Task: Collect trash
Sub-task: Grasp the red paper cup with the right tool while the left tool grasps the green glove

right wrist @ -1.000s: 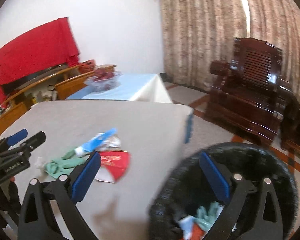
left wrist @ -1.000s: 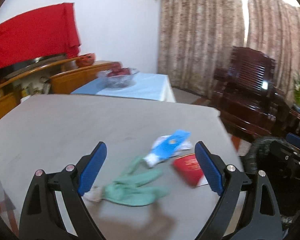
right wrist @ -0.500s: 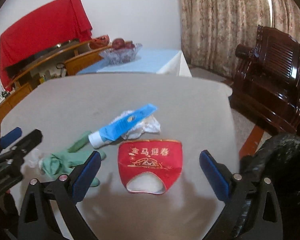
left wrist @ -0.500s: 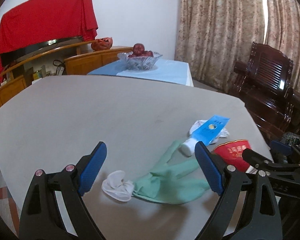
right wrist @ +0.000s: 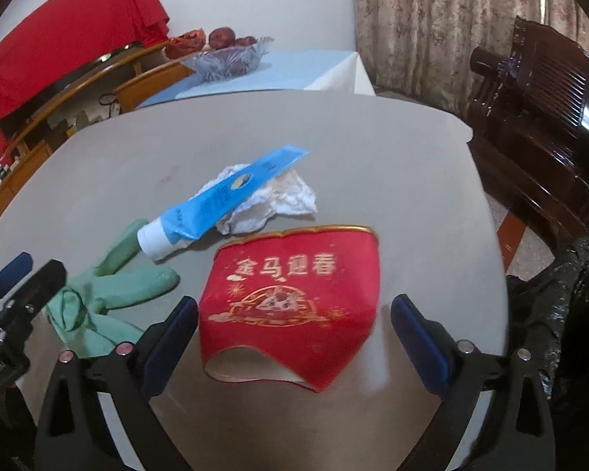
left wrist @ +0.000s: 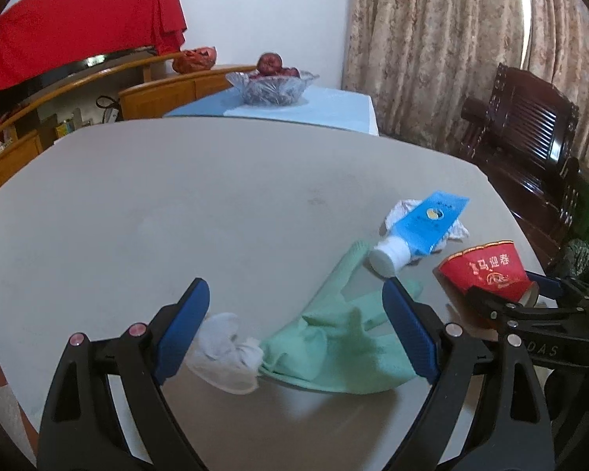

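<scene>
A flattened red paper cup lies on the grey table, between the open jaws of my right gripper. A blue tube with a white cap rests on crumpled white tissue behind it. A green glove and a white tissue wad lie between the open jaws of my left gripper. The cup, the tube and my right gripper show at the right of the left wrist view. The glove shows left in the right wrist view.
A black trash bag sits off the table's right edge. A dark wooden armchair stands at the back right. A side table with a blue cloth holds a glass fruit bowl. Curtains hang behind.
Both grippers have swung left from the trash bag and moved down over the table. The red cup now lies between my right jaws, the glove and tissue between my left jaws.
</scene>
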Demonstrator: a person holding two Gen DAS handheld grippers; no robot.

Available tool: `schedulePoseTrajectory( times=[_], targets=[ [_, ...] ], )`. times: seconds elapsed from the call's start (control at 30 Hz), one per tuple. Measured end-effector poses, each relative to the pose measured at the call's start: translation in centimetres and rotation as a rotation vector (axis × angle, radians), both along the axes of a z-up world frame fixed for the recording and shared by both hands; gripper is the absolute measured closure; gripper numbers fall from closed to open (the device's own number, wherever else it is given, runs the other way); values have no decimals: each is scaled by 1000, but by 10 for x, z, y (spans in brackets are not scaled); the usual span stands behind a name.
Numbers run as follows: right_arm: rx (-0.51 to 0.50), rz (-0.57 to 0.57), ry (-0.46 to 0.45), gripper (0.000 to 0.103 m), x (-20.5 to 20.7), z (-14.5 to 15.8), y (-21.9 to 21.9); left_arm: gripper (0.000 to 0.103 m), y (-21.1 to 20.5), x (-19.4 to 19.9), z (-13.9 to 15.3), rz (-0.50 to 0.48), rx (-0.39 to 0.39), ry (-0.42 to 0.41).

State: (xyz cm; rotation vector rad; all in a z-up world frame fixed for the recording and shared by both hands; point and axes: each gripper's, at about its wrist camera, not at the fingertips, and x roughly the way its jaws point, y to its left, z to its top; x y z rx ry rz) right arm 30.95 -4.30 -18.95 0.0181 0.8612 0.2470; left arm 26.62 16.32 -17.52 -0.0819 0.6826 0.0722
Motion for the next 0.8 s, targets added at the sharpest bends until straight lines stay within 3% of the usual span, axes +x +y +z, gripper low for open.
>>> schedulePoseTrajectory(
  times=[0.07, 0.17, 0.5, 0.8],
  targets=[
    [-10, 5, 3, 8, 0, -1, 2, 16, -4, 2, -1, -8, -2, 5],
    [-2, 16, 16, 20, 2, -3, 3, 16, -10, 4, -5, -19, 3, 29],
    [14, -8, -12, 21, -2, 3, -3, 16, -18, 19, -19, -37, 28, 130],
    [34, -3, -29, 21, -4, 8, -5, 16, -29, 29, -29, -19, 105, 208]
  ],
)
